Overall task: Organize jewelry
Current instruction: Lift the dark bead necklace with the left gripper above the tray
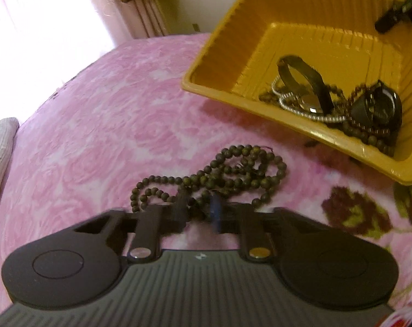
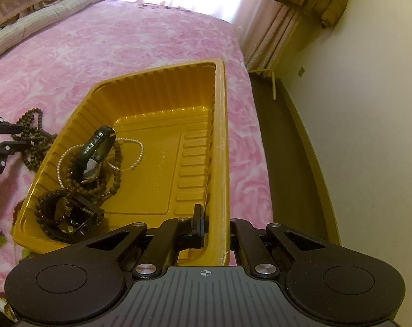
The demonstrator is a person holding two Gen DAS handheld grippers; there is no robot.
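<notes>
Yellow tray (image 2: 219,136), pinched at its rim by the right gripper (image 2: 203,226), already holds watches and pearls; the left gripper (image 1: 199,209) nips the last bead necklace (image 1: 219,174) outside.

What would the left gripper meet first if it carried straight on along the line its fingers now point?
Probably the dark bead necklace on the pink blanket: the left gripper is already at its near loops. The yellow tray lies off to the right.
</notes>
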